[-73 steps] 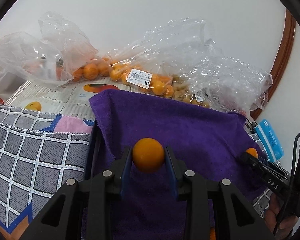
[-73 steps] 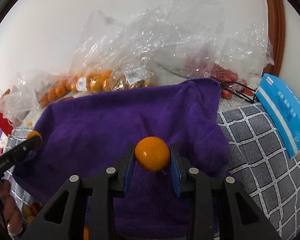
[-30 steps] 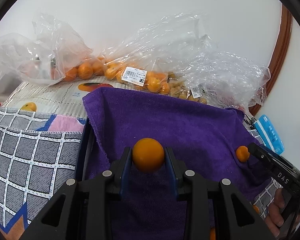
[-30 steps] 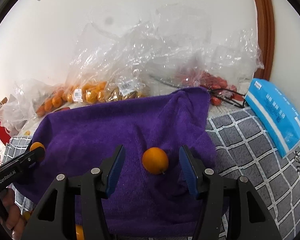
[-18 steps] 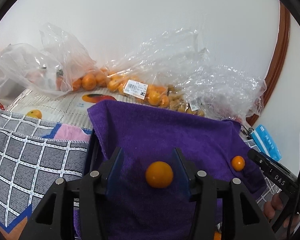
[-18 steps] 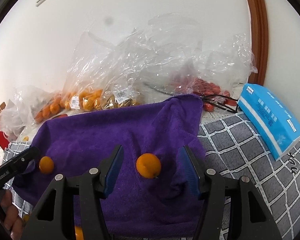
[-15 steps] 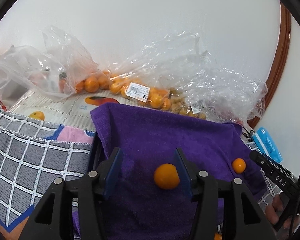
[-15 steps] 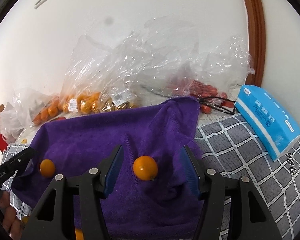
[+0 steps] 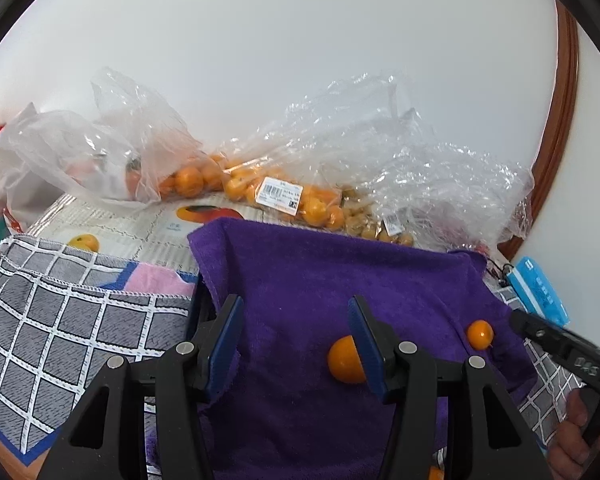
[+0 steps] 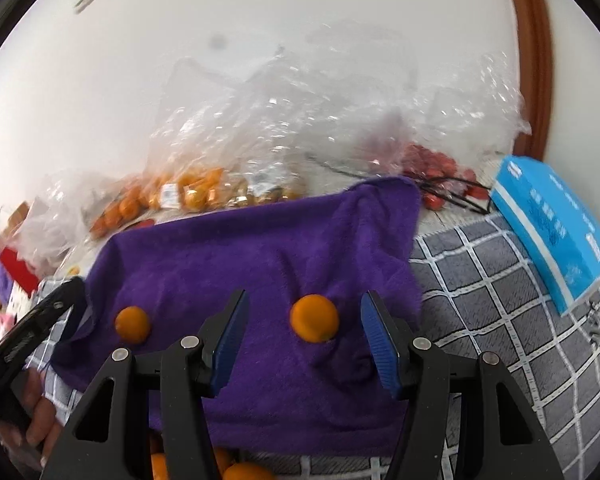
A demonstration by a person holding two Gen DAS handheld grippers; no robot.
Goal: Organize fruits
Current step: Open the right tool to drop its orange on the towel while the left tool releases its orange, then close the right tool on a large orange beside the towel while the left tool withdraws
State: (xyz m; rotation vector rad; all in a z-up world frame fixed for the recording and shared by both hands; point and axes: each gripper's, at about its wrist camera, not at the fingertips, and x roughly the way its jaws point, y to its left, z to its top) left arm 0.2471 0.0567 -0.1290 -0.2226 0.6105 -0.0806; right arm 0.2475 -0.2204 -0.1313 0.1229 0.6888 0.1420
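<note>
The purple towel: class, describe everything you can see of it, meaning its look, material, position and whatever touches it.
The purple towel is a deep violet, fuzzy cloth that looks like terry or microfibre. It lies spread out but rumpled, with folds near its right edge, draped over the grey checked cloth and over something dark at its left edge. Two small oranges rest on it, one on the left and one on the right. Bags of fruit lie just behind its far edge. More oranges peek out from under its near edge.

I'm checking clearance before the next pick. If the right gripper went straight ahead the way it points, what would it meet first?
Likely the orange lying on the purple towel, between the open right gripper fingers; depth is uncertain.
</note>
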